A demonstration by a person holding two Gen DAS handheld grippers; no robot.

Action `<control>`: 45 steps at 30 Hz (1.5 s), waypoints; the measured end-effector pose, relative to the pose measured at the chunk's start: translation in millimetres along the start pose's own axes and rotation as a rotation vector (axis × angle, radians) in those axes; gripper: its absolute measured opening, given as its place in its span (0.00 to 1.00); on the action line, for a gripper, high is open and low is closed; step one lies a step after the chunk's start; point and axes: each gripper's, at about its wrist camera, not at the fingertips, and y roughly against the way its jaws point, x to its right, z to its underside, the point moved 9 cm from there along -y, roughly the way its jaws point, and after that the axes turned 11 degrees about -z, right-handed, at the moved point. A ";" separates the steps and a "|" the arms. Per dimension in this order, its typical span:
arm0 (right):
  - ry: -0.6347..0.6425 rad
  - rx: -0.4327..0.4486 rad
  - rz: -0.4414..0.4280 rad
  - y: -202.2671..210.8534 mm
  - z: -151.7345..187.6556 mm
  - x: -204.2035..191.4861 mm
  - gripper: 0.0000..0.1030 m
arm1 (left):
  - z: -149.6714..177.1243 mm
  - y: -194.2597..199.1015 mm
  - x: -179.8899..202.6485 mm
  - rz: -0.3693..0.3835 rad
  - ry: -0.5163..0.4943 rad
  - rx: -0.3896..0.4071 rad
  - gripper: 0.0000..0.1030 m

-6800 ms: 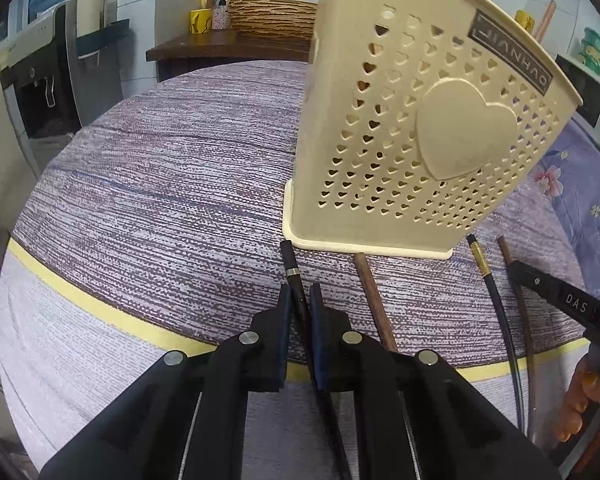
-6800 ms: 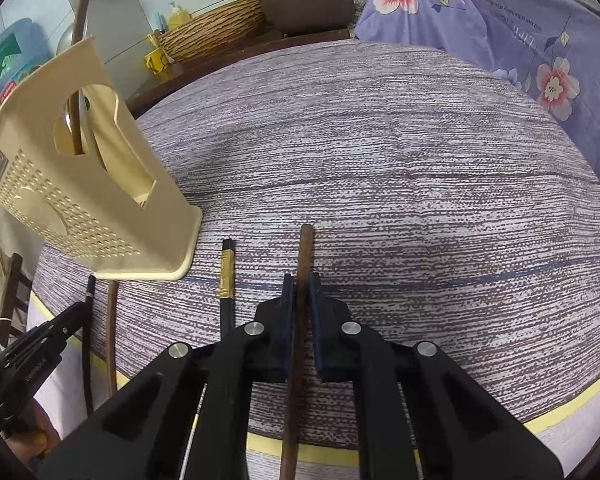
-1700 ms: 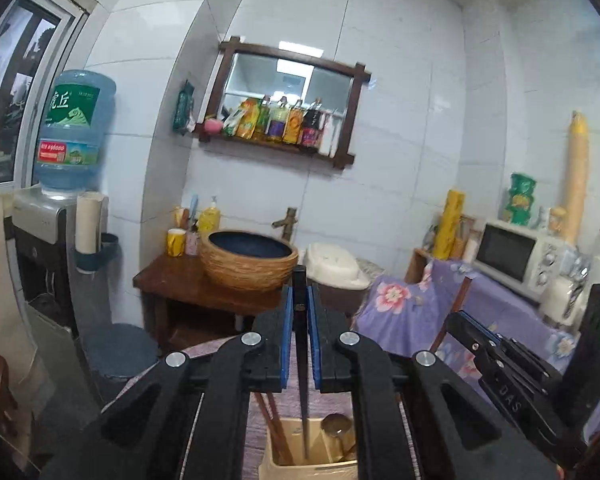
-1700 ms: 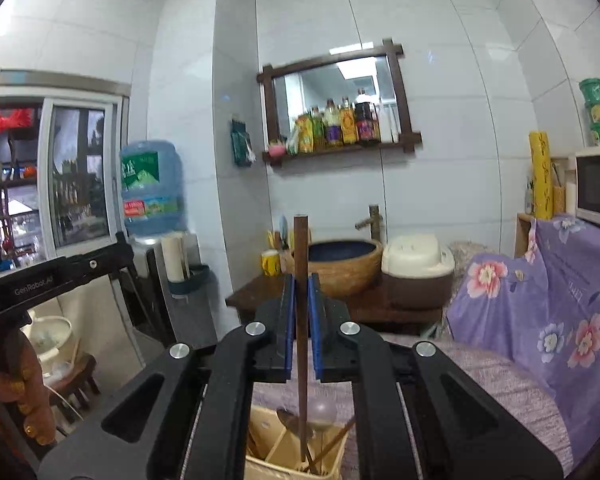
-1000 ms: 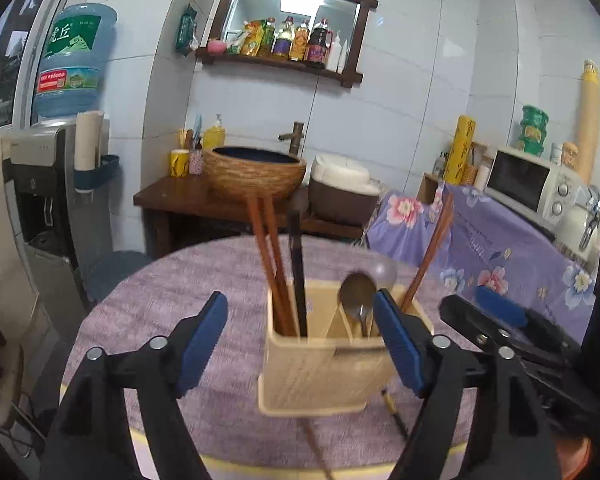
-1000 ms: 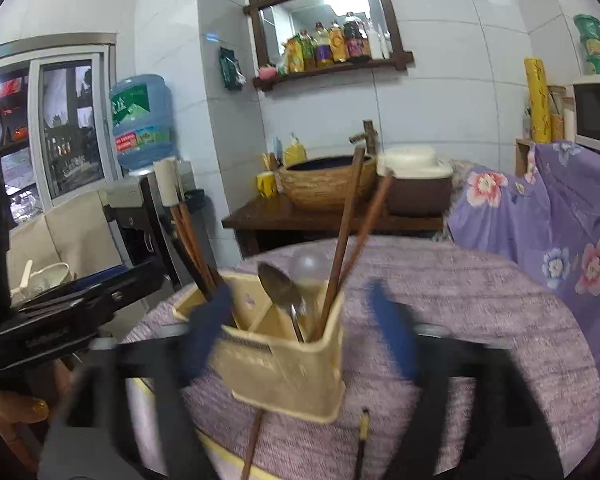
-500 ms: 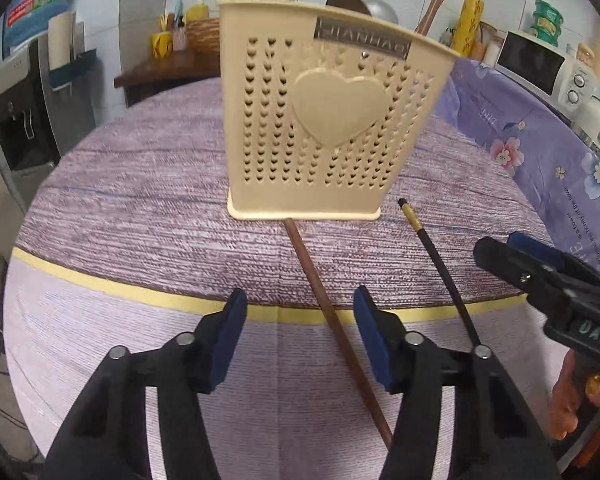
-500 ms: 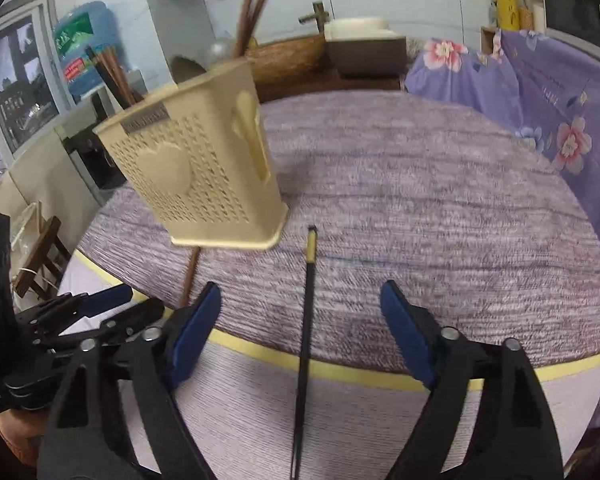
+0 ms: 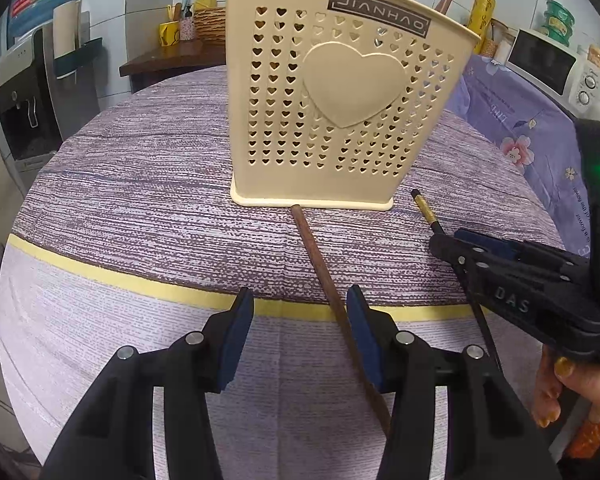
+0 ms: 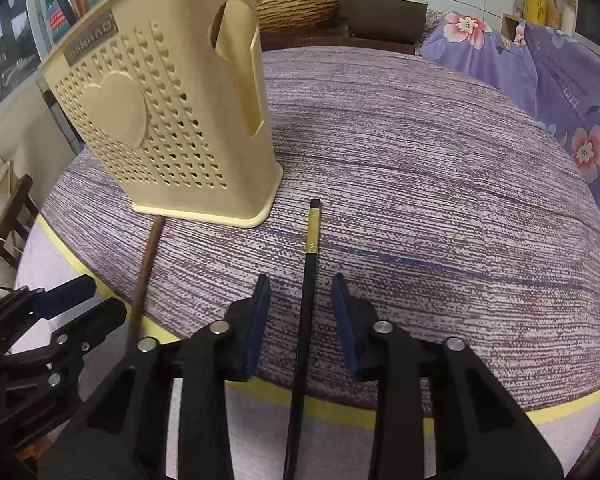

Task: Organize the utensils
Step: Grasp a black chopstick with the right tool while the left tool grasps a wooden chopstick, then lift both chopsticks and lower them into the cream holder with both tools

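A cream utensil holder (image 9: 340, 108) with heart holes stands on the round table, with chopsticks and a spoon sticking out of its top; it also shows in the right wrist view (image 10: 172, 120). A brown chopstick (image 9: 320, 264) lies on the cloth, running from the holder's base between the fingers of my open left gripper (image 9: 300, 312). A black chopstick with a gold band (image 10: 310, 264) lies between the fingers of my open right gripper (image 10: 300, 304). Both grippers are low over the table, neither touching its chopstick. The black chopstick (image 9: 428, 212) and right gripper (image 9: 512, 280) show in the left view.
The purple striped tablecloth (image 10: 440, 184) has a yellow band (image 9: 100, 276) near the table edge. Behind the table are a wooden stand with a woven basin (image 10: 296, 8), a flowered purple cover (image 10: 560, 60), a microwave (image 9: 556, 64) and a water dispenser (image 9: 24, 92).
Both grippers dropped their chopsticks into the holder, opened, came down to the table and now straddle the two chopsticks lying there. In the last half second both moved closer.
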 end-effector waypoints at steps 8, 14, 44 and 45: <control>0.065 0.002 0.051 -9.6 -9.2 -4.1 0.16 | -7.5 -6.4 9.0 -0.006 -0.014 -0.011 0.44; 0.030 0.022 0.026 -5.8 -7.7 0.6 0.08 | -14.3 -18.4 19.5 -0.032 -0.033 -0.025 0.27; -0.046 0.348 -0.224 120.3 -35.0 -12.0 0.08 | -53.2 93.7 -17.8 0.122 0.092 0.224 0.08; -0.027 0.384 -0.230 137.1 -37.5 -17.3 0.08 | -59.3 99.2 -13.1 0.127 0.096 0.245 0.08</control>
